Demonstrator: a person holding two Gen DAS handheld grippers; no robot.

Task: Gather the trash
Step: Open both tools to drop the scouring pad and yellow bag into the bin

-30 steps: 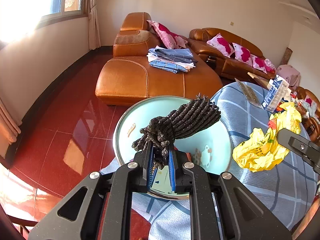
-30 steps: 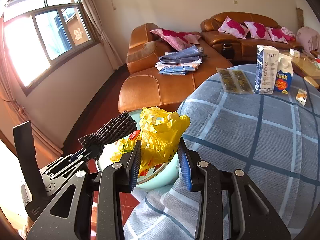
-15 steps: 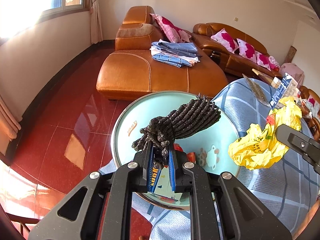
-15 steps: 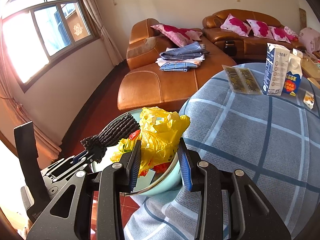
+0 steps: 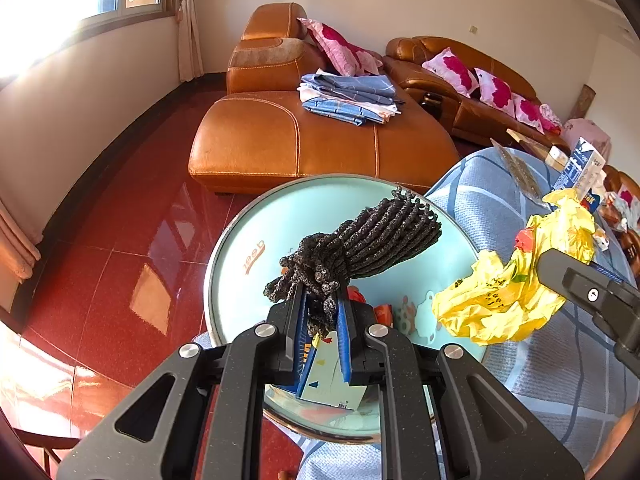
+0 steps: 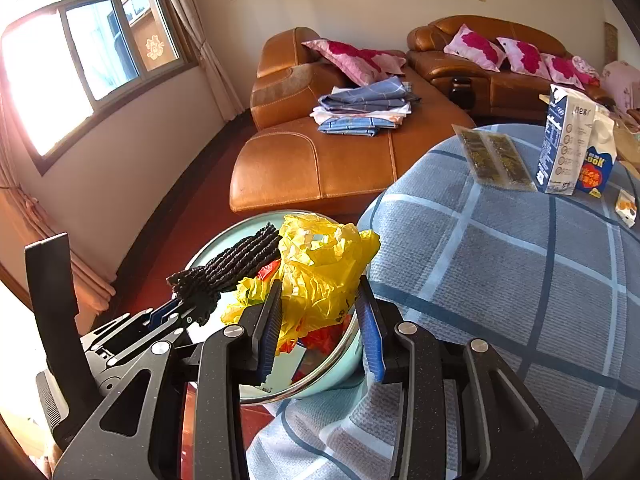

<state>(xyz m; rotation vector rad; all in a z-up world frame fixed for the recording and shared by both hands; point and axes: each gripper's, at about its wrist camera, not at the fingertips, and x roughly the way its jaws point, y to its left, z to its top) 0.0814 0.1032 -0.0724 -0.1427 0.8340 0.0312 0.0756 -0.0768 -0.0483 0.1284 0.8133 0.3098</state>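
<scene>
My left gripper (image 5: 319,322) is shut on a black knotted net bundle (image 5: 360,240) and holds it over a light-blue round bin (image 5: 256,232) that has red scraps and a carton inside. My right gripper (image 6: 320,312) is shut on a crumpled yellow plastic bag (image 6: 320,264), held above the bin's rim (image 6: 340,368) next to the table edge. The yellow bag (image 5: 508,288) also shows at the right of the left wrist view. The left gripper with the net bundle (image 6: 236,264) shows at the left of the right wrist view.
A table with a blue checked cloth (image 6: 500,280) carries a milk carton (image 6: 564,144), a smaller carton (image 6: 598,160) and flat packets (image 6: 496,156). An orange leather sofa (image 5: 312,136) with folded clothes (image 5: 352,96) stands beyond, on a red tiled floor (image 5: 120,240).
Both grippers have moved closer over the bin, still holding their items; the bin looks larger and more of its contents show.
</scene>
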